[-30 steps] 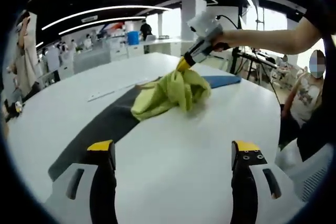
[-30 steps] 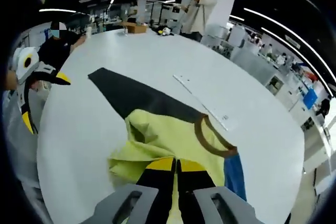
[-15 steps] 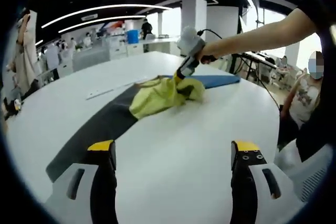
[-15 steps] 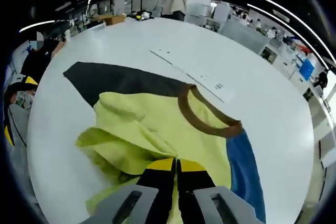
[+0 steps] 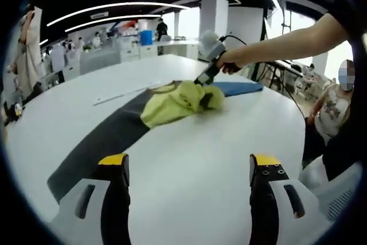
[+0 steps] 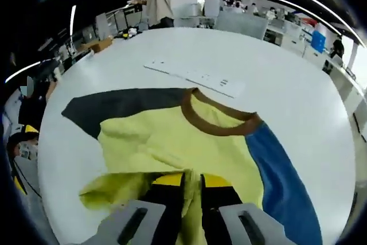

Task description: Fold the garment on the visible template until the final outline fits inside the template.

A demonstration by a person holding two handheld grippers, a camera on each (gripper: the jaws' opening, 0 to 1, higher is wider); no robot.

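the yellow shirt (image 6: pixel 189 142) lies mid-frame in the right gripper view on the white bench (image 6: pixel 298 78), its brown collar (image 6: pixel 215 121) toward the top and a long black sleeve (image 6: pixel 114 110) and blue sleeve (image 6: pixel 281 176) spread to either side. the right tool (image 6: pixel 192 182), at the bottom, has its jaws pinched together on the hem, probably to drag that edge over for a fold. the left tool (image 5: pixel 186 167) hangs spread wide and empty at the bottom of its own view, well apart from the shirt.

Big white worktop (image 5: pixel 189 159); open-plan office w/ ceiling light strips (image 5: pixel 114 10), white column (image 5: pixel 213 12), prob. desks (image 6: pixel 246 24) beyond.
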